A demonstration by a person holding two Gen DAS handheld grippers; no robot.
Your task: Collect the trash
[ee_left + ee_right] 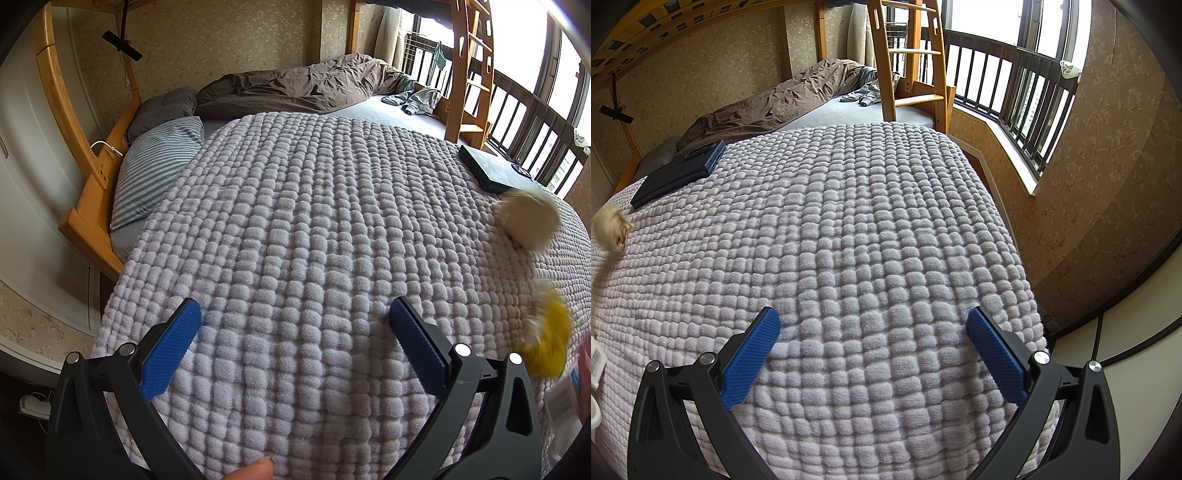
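Left tool (294, 314) and right tool (873, 321) both spread, empty, over lilac waffle blanket (314, 221), crumpled beige paper ball (530, 219) (blurred yellow scrap (546, 343) nearby), dark tablet case (679, 171).

A pale lilac waffle-textured blanket (314, 221) covers the near part of the bed. On it, toward the window side, lies a flat dark case (491, 168). Beyond the blanket a crumpled brown duvet (295, 86) runs along the wall, a grey garment (413, 98) beside it. A striped pillow (159, 166) sits at the blanket's left edge, a grey pillow (162, 110) just behind. A wooden ladder (908, 59) rises past the blanket's far corner.
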